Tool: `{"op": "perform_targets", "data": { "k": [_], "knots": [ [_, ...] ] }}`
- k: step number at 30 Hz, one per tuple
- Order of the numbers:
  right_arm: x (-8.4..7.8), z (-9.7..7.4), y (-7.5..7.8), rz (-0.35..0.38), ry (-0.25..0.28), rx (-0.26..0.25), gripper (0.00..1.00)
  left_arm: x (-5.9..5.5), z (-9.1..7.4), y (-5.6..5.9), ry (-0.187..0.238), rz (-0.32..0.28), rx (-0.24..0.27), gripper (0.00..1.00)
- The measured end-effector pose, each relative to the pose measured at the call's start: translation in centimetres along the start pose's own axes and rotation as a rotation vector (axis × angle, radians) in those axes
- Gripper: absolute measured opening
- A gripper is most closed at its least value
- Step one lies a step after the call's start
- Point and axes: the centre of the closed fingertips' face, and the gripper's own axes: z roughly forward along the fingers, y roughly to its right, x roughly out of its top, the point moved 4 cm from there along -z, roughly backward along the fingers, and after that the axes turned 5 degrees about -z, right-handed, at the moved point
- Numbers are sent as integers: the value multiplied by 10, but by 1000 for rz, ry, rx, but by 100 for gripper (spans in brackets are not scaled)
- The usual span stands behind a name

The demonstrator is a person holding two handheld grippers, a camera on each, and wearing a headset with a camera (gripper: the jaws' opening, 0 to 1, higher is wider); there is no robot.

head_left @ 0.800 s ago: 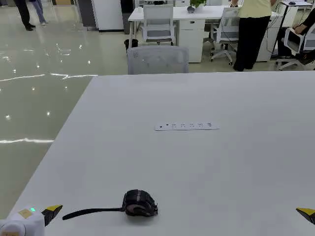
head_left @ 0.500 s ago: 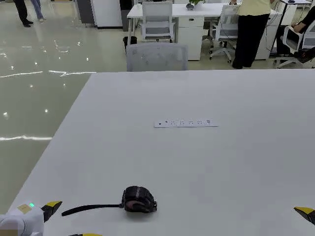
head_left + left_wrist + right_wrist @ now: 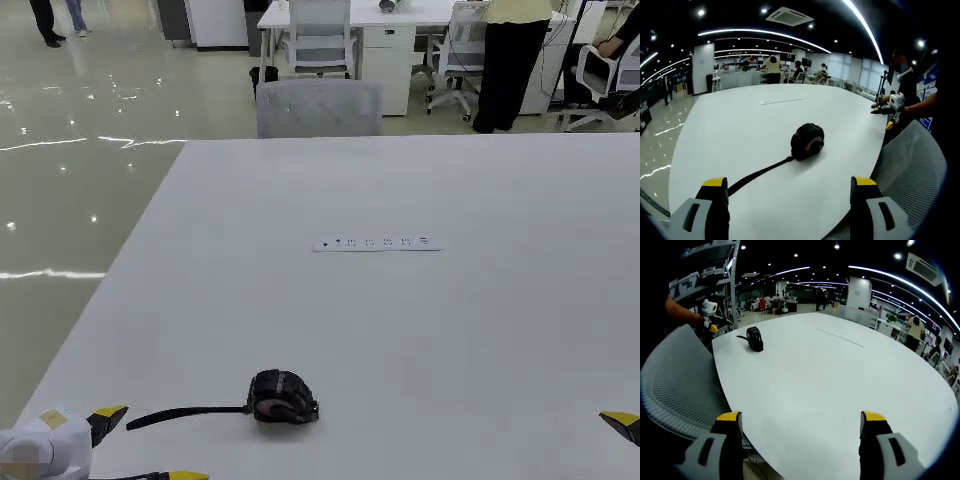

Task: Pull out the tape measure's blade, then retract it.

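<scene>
Moved since earlier frame: left gripper (image 3: 148,444), further into lower left of head view, second yellow tip now showing. Unmoved: tape measure (image 3: 283,397), lying on table (image 3: 420,330) at lower centre near front edge, no blade drawn out; black strap (image 3: 185,414) trailing left toward left gripper. Left jaws wide apart, lined up on case and strap, likely to pin the case. Right gripper (image 3: 800,416) well apart at lower right, jaws spread, empty, probably waiting for blade end. Power strip (image 3: 377,243) mid-table, untouched.
</scene>
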Motion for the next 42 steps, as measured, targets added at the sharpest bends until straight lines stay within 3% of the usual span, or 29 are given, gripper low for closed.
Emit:
{"op": "perform_targets", "data": {
  "k": [18, 24, 25, 32, 42],
  "knots": [
    [8, 5, -7, -30, -9, 23, 100, -2, 1, -5, -3, 9, -12, 100],
    [14, 9, -3, -53, -15, 27, 100, 4, 5, -4, -36, 34, -45, 100],
    [16, 10, -2, -56, -17, 31, 100, 4, 6, -7, -55, 72, -42, 99],
    [43, 20, -1, -98, -5, 65, 100, 21, 22, 2, -109, 102, -149, 99],
    [72, 42, 3, -145, 17, 103, 100, 53, 49, 11, -176, 230, -215, 99]
  ]
}}
